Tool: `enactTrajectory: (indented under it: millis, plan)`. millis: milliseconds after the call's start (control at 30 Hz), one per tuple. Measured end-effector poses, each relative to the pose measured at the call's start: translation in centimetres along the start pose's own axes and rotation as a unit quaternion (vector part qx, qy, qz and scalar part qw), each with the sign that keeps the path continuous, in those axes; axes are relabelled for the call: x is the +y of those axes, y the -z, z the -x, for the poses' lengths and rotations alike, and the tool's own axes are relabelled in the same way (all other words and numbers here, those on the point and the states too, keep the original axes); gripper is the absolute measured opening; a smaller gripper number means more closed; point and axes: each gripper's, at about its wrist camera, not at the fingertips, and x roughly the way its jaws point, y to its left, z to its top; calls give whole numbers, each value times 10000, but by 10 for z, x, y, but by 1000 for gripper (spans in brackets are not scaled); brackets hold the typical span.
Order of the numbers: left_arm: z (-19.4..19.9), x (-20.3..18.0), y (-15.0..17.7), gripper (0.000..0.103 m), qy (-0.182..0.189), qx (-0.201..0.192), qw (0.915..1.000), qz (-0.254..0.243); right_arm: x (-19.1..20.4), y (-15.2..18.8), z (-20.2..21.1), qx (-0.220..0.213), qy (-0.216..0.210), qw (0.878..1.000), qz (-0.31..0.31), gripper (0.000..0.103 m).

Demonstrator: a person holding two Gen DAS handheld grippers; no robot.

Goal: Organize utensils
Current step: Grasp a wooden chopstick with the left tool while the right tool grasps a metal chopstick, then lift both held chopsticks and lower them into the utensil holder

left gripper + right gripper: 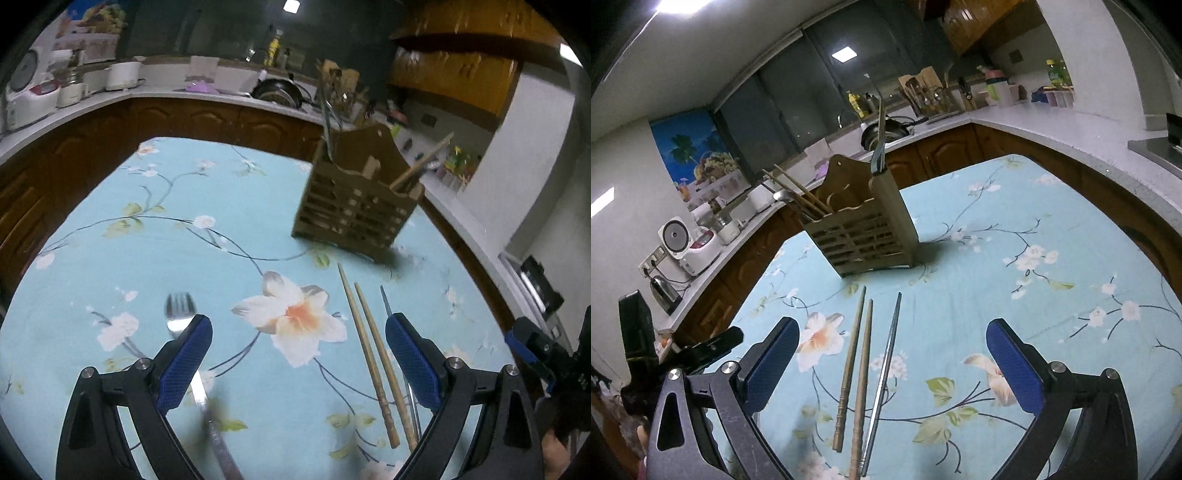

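Note:
A slatted wooden utensil holder (356, 199) (862, 229) stands on the floral blue tablecloth, with chopsticks and a metal utensil in it. Two wooden chopsticks (373, 354) (855, 373) and a thin metal chopstick (884, 373) (386, 302) lie side by side in front of it. A metal fork (181, 310) lies to the left, partly under my left gripper's left finger. My left gripper (299, 328) is open and empty above the cloth. My right gripper (892, 336) is open and empty, with the three chopsticks lying between its fingers.
The tablecloth (147, 240) (1052, 258) covers the table. Kitchen counters with wooden cabinets (207, 114) (1015, 144) wrap around behind, holding a rice cooker (698, 247), a kettle (665, 291) and a pan (277, 92). The right gripper shows at the right edge of the left wrist view (539, 350).

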Motion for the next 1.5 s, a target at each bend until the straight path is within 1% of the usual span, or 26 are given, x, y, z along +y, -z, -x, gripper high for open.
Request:
enactTrajectory:
  millis: [100,133,167,200,233,300,367,400,433,500,567,633,667,700,767,800,867,967,1000,1133,1200,1300,1433,1500]
  plan:
    - [-20,-13,-7,94,-128,262,9993,-216,-3,-2,-4,39,0,10000,-53,101]
    - [-27,-17,-9,92,-186,331,9989,-278,-4,-2,-5,49,3,10000,-59,100]
    - [-36,-21,-12,89,-251,417,9983,-320,-5,-3,-7,76,7,9999,-66,97]
    - [-46,-25,-16,87,-230,522,9977,-362,-6,-4,-8,104,-3,9999,-77,93]
    - [-55,-29,-19,83,-188,600,9973,-386,-7,-4,-9,130,-23,9999,-99,92]
    - [-75,-36,-24,79,-198,793,9956,-448,-10,-6,-13,193,-8,9997,-137,80]
    - [-95,-42,-29,71,-240,969,9936,-524,-15,-7,-18,268,-17,9994,-208,74]
    - [-103,-45,-31,69,-237,1030,9928,-560,-17,-8,-20,290,-22,9993,-241,71]
    - [-112,-49,-32,66,-247,1082,9920,-609,-19,-8,-22,318,-18,9991,-277,68]
    - [-132,-55,-34,58,-385,1240,9886,-763,-23,-9,-27,384,13,9987,-320,60]
    - [-148,-59,-35,44,-383,1380,9863,-821,-27,-10,-32,445,19,9983,-369,57]
    - [-156,-63,-35,43,-328,1384,9857,-907,-28,-11,-37,505,38,9979,-394,56]
    - [-159,-66,-34,41,-358,1403,9842,-1017,-29,-11,-40,531,29,9977,-410,55]
    - [-160,-68,-33,39,-269,1313,9844,-1140,-29,-11,-43,570,20,9975,-417,52]
    - [-162,-73,-27,29,-189,1317,9812,-1394,-26,-12,-52,678,19,9970,-381,48]
    - [-160,-75,-24,26,-197,1316,9790,-1545,-25,-12,-56,731,8,9967,-355,46]
    - [-152,-75,-14,17,-164,1319,9734,-1868,-18,-10,-69,905,-11,9956,-236,42]
    - [-136,-66,-5,15,26,1387,9684,-2072,-5,-7,-87,1166,-37,9932,-1,37]
    - [-131,-59,-5,14,67,1410,9689,-2031,0,-5,-94,1261,-33,9920,104,35]
    - [-119,-37,-10,14,279,1453,9750,-1659,14,-1,-121,1546,38,9872,397,33]
    - [-121,-32,-15,14,257,1453,9772,-1528,18,0,-133,1618,151,9854,505,31]
    - [-129,-32,-18,15,194,1580,9775,-1383,21,-2,-147,1707,363,9822,692,29]
    - [-134,-37,-23,15,49,1586,9782,-1338,27,-6,-159,1722,541,9781,1032,27]
    - [-137,-41,-23,13,-6,1568,9787,-1328,31,-4,-160,1712,706,9743,1284,22]
